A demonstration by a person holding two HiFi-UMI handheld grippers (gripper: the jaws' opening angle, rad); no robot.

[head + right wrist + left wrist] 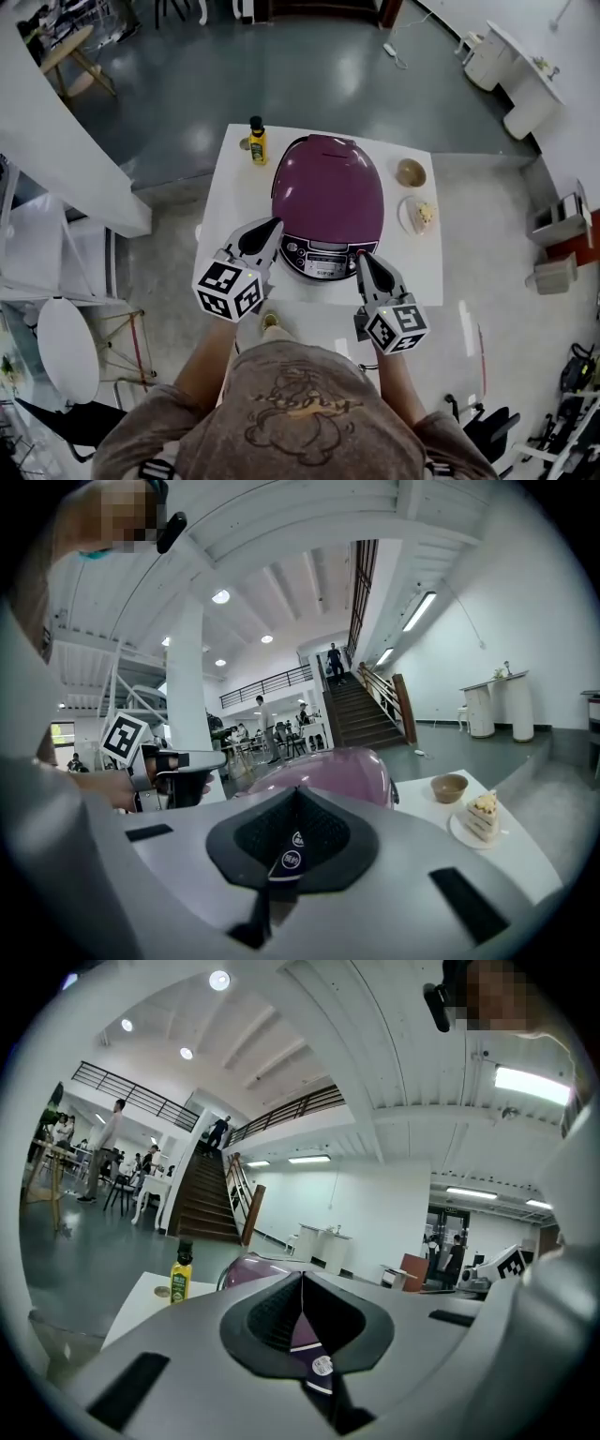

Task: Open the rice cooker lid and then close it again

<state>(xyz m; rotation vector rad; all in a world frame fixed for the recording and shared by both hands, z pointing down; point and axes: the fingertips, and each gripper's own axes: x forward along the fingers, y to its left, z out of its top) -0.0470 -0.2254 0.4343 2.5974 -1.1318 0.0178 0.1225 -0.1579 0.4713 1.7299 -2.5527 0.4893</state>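
A purple rice cooker (327,202) with its lid down stands in the middle of the white table (230,187); its control panel faces me. My left gripper (273,226) is shut and empty, its tips by the cooker's front left side. At the front right, my right gripper (361,258) has its jaws together with nothing in them, just off the panel's right edge. In the left gripper view the cooker (248,1271) shows past the shut jaws. The right gripper view shows the cooker's lid (328,769) over the closed jaws and the left gripper (178,775) at the left.
A yellow bottle (257,142) stands at the table's far left corner. A small brown bowl (411,172) and a plate with a cake slice (420,215) lie right of the cooker. White furniture (66,267) stands on the floor to the left.
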